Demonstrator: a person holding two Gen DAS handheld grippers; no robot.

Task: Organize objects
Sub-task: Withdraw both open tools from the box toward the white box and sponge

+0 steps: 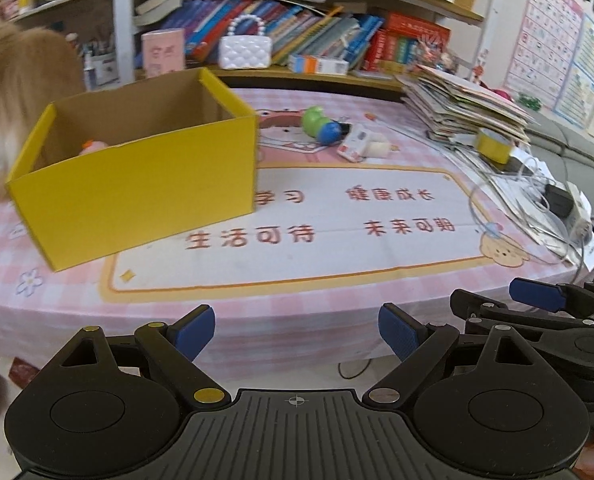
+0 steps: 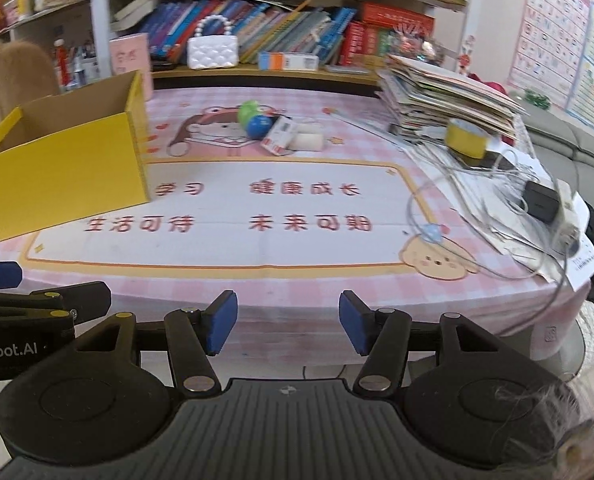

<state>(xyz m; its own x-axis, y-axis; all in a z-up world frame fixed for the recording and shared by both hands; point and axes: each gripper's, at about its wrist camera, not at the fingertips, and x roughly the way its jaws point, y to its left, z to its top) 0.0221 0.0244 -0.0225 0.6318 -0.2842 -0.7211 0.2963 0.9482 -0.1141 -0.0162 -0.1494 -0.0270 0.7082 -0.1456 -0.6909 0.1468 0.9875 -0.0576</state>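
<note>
The yellow box (image 1: 137, 184) is matt cardboard, plain brown inside. A smooth printed cloth (image 1: 297, 248) with a pink check covers the worktop. The green-and-blue toy (image 1: 321, 126) looks like glossy plastic. The white quilted bag (image 1: 245, 52) shines, with a beaded handle. Both grippers are matt black plastic with ribbed blue pads (image 2: 223, 322) and metal pins.

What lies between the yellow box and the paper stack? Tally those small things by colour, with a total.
Green and blue: 1, toy
White and red: 1, packet
Plain white: 1, block
Total: 3
</note>
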